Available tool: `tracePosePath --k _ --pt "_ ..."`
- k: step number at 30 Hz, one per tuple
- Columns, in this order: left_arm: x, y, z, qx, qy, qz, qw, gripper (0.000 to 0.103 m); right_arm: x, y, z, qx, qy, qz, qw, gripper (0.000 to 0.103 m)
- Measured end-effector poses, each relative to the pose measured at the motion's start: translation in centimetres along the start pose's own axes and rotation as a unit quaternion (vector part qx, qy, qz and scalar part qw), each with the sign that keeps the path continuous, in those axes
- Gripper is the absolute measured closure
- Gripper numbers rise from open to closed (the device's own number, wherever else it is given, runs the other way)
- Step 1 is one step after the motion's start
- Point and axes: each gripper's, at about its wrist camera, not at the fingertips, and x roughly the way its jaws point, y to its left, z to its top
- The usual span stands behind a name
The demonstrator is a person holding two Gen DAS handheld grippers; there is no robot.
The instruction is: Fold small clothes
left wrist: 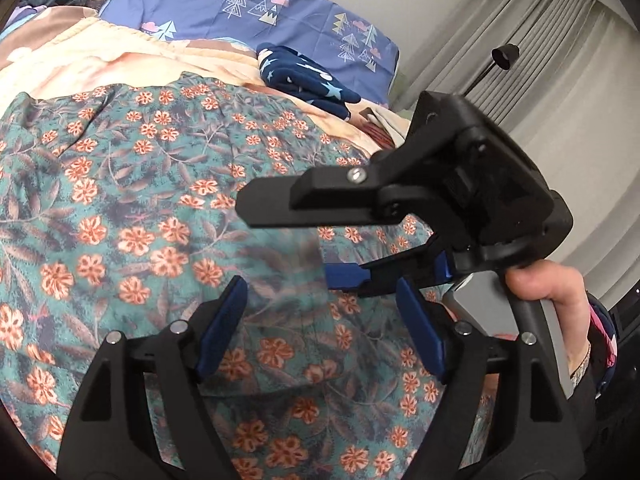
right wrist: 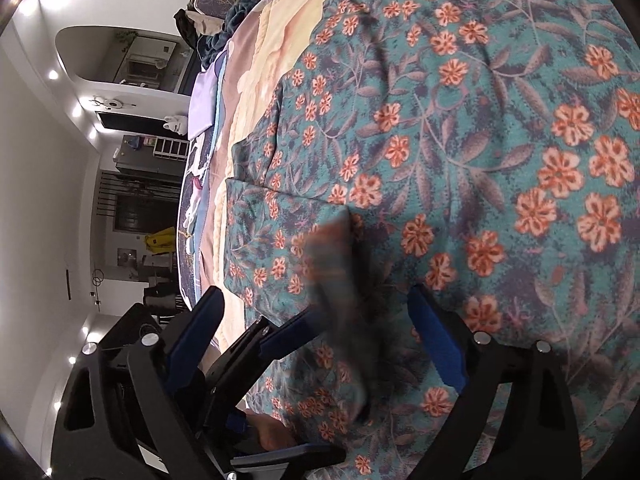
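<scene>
While the floral garment (left wrist: 132,216) lies spread over the bed in both views, each camera adds something of its own. The left wrist view shows the left tool (left wrist: 320,320) hovering over the cloth with its blue-padded fingers (left wrist: 224,320) spread wide and nothing between them, and the right tool (left wrist: 400,208) reaching in from the right, held by the right hand (left wrist: 560,300) on a grey handle; its jaws stand apart, one black finger above and one blue-padded finger below. Only this view shows a purple pillow (left wrist: 256,12) printed with trees and clouds, a dark navy star-print cloth (left wrist: 312,76) bunched just before it, and pale grey pleated curtains (left wrist: 540,64). The right wrist view shows the right tool (right wrist: 316,320) open as well, with the left tool (right wrist: 280,344) crossing beneath it near a blurred, lifted flap of fabric (right wrist: 340,280); whether that flap touches any finger I cannot tell. This view alone shows a folded, squared corner of the garment (right wrist: 280,232) lying on the cream blanket (right wrist: 280,40), and a white-walled room (right wrist: 48,200) with ceiling spotlights beyond the bed's edge. The garment is thin, softly wrinkled, teal with grey leaves and orange five-petalled flowers; the blanket looks plush and ribbed.
</scene>
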Motion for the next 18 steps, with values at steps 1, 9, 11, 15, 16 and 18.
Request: tracePosePath --k 1,9,11,15,16,18 --pt "0.0 0.1 0.0 -0.002 0.001 0.003 1.0 0.025 -0.1 -0.1 -0.1 0.001 -0.002 -0.003 1.0 0.017" --pt "-3.3 1.3 -1.6 -0.025 -0.005 0.035 0.9991 0.025 0.1 -1.4 -0.2 0.019 -0.013 -0.016 1.0 0.069" --pt "-4.5 2.0 -1.9 -0.035 -0.014 0.041 0.9985 0.025 -0.1 -1.7 -0.3 0.019 -0.022 -0.037 0.999 0.096" --pt "-7.4 3.4 -2.1 -0.052 -0.042 0.06 0.9959 0.024 -1.0 -1.2 -0.3 0.005 -0.054 -0.049 0.997 0.1" --pt "-8.0 3.7 -2.0 -0.058 -0.049 0.062 0.9951 0.024 -1.5 -0.9 -0.3 0.002 -0.064 -0.047 0.997 0.1" --pt "-9.5 4.6 -2.0 -0.07 -0.065 0.069 0.9931 0.023 -2.5 -0.4 -0.1 0.0 -0.082 -0.04 0.996 0.1"
